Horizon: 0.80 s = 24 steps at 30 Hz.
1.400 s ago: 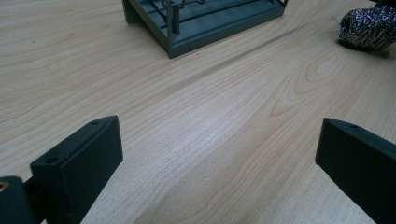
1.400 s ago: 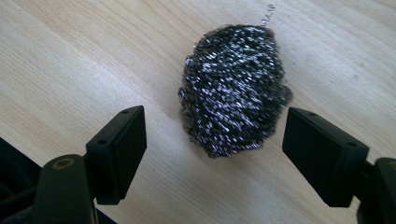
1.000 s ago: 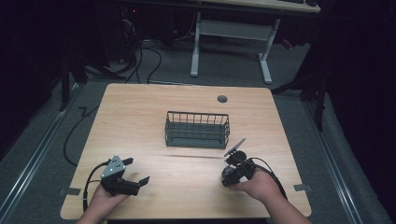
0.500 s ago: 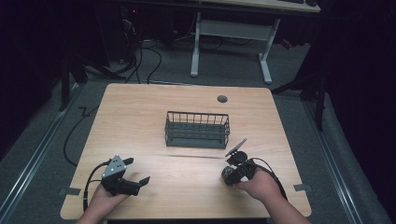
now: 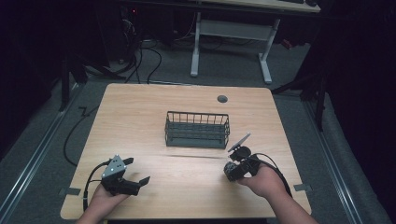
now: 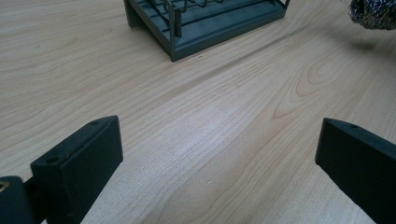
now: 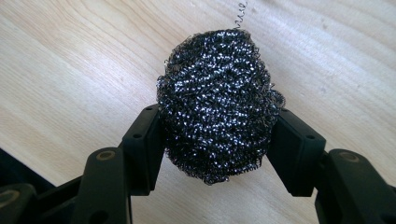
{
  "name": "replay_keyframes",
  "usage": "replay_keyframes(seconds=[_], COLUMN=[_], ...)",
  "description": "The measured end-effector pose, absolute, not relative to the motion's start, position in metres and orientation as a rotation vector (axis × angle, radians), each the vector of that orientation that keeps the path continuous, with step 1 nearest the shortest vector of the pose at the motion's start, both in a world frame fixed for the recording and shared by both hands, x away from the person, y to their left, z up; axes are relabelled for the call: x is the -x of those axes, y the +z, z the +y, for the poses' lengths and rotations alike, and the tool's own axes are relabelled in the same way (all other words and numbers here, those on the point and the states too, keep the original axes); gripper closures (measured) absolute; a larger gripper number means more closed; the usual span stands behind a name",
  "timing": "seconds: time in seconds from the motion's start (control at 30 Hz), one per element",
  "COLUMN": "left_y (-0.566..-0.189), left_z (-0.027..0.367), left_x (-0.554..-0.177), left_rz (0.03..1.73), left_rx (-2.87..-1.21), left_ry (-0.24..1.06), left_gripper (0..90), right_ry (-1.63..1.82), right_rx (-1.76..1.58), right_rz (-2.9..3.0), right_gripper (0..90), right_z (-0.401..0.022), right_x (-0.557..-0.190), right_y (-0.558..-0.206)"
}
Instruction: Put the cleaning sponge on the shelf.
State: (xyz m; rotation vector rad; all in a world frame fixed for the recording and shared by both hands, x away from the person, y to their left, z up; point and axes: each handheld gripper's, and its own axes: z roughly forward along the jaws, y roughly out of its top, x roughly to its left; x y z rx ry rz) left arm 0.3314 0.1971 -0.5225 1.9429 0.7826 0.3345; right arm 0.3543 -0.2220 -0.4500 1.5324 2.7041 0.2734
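Steel-wool scourer (image 7: 217,105), dark and glittering, one piece: your right tool (image 7: 217,144) has it clamped between both black jaws, which have just been closing onto it; the wad bulges above and below them, and a stray wire curls off its top. The right gripper view gives you this grip close up. In the high view the same tool (image 5: 236,169) reads as a dark lump in your right hand (image 5: 264,179), the scourer too small to make out there.

Left tool (image 6: 215,154): jaws wide apart, nothing between them but bare wood. Its view catches a corner of the scourer (image 6: 373,11) at the upper right and a corner of the wire basket (image 6: 201,23) ahead. From above you see it (image 5: 125,179) resting low at the desk's near left, well apart from the right tool.

Wire basket (image 5: 197,129), dark grey, rectangular: it stands mid-desk, just beyond and left of your right tool.

Desk (image 5: 140,116), pale wood grain: open board lies between your two hands, and more behind the basket up to the round cable port (image 5: 222,99). Your right hand sits near the right and near edges.
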Motion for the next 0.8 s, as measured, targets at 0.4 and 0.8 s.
replay_keyframes(seconds=[0.4,0.8], left_y=[-0.523,-0.522], left_z=[0.197,0.197], left_x=[-0.332,-0.332], left_rz=[0.779,0.779], left_rx=[-1.941,-1.942], left_ry=[0.334,0.335], left_gripper=[1.4,1.5], right_ry=[0.287,0.314], right_rx=[-1.520,-1.537], right_rz=[2.710,2.698], right_gripper=[42.0,42.8], right_z=[-0.223,-0.224], right_x=[-0.361,-0.368], right_y=[-0.433,-0.416])
